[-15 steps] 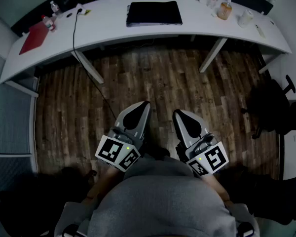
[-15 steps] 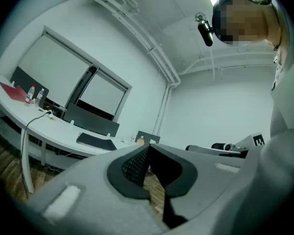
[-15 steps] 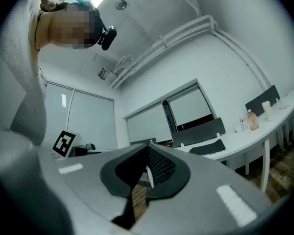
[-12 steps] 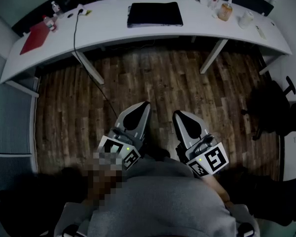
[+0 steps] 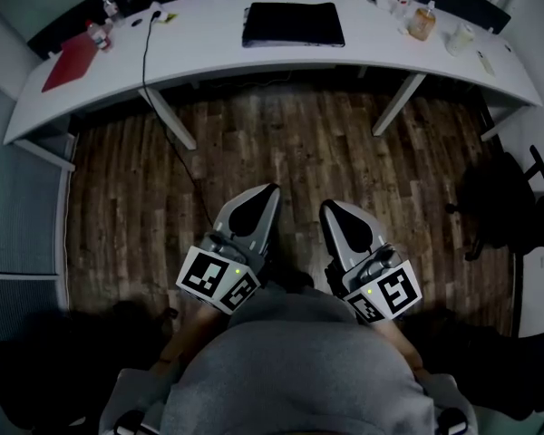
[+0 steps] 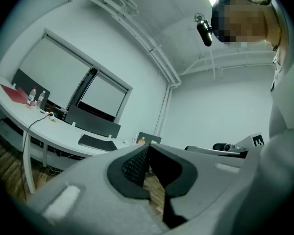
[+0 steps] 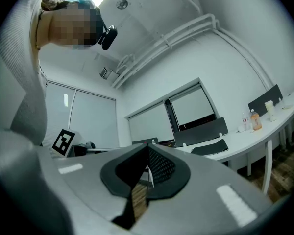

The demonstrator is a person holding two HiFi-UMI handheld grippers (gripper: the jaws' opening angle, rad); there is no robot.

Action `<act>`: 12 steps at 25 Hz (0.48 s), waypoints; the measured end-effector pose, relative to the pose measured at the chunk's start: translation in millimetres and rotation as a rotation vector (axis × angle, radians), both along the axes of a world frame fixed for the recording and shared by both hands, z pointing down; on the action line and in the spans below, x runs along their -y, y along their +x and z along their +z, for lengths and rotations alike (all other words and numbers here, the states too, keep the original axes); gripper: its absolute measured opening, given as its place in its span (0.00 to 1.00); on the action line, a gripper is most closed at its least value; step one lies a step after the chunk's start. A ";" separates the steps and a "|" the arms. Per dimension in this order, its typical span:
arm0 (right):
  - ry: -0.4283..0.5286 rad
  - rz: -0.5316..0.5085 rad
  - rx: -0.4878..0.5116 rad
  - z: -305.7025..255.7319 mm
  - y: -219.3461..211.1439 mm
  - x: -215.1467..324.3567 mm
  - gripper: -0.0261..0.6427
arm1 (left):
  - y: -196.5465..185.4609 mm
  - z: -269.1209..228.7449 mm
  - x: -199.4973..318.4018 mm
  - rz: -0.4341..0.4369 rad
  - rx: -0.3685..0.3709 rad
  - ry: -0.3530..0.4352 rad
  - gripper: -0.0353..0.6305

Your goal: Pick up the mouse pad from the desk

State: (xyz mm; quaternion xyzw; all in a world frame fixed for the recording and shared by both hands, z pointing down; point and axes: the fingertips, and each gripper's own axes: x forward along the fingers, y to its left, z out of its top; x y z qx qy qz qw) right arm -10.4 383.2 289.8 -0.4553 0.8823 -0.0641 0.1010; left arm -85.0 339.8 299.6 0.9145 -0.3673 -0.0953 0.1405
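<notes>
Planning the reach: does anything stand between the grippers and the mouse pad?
Nothing visible does. Only floor separates the left gripper and right gripper from the desk, and the mouse pad lies alone at mid-desk.

Counted: one white desk (image 5: 254,57), one black mouse pad (image 5: 293,24), one red folder (image 5: 70,62), one orange bottle (image 5: 422,22), one black cable (image 5: 149,71) and one wooden floor (image 5: 290,152). Grippers number two — one left gripper (image 5: 265,196), one right gripper (image 5: 330,210).
</notes>
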 end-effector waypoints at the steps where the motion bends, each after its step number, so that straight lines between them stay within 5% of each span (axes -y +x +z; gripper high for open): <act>1: 0.001 -0.001 -0.001 0.0 -0.6 -0.1 0.04 | -0.7 0.1 -0.1 -0.002 0.001 0.001 0.05; 12: 0.041 0.034 0.034 -7.0 -10.5 -2.3 0.04 | -20.4 2.3 -3.3 0.002 0.006 0.007 0.05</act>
